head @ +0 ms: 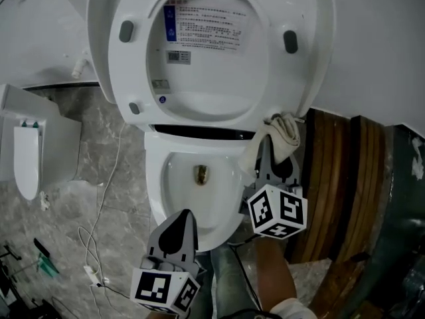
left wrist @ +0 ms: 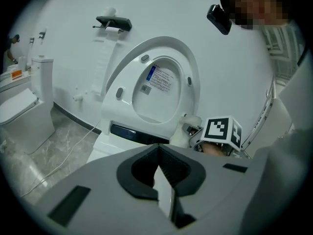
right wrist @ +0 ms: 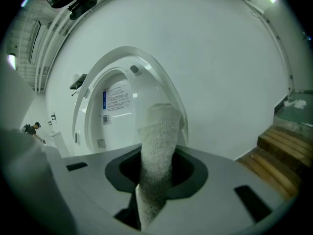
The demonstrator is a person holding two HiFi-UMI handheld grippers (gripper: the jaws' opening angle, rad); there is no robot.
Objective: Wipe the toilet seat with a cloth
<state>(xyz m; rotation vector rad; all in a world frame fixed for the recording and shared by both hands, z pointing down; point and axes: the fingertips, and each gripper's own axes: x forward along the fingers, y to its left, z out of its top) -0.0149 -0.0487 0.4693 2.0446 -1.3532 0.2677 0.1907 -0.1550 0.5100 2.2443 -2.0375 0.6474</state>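
Observation:
The white toilet seat [head: 114, 65] stands raised against the wall, its underside and a printed label facing me; it also shows in the left gripper view [left wrist: 193, 77] and the right gripper view [right wrist: 93, 106]. My right gripper [head: 267, 140] is shut on a rolled white cloth [head: 287, 133], which touches the seat's lower right edge near the hinge. In its own view the cloth [right wrist: 159, 141] sticks up from between the jaws [right wrist: 155, 185]. My left gripper [head: 185, 215] hangs over the front rim of the bowl [head: 229, 218], shut and empty [left wrist: 164, 180].
Wooden steps [head: 342, 178] rise just right of the toilet. A second white toilet [head: 30, 148] stands at the left, and a white cable [head: 99, 208] trails across the grey marble floor. A black paper holder [left wrist: 113, 22] hangs on the wall.

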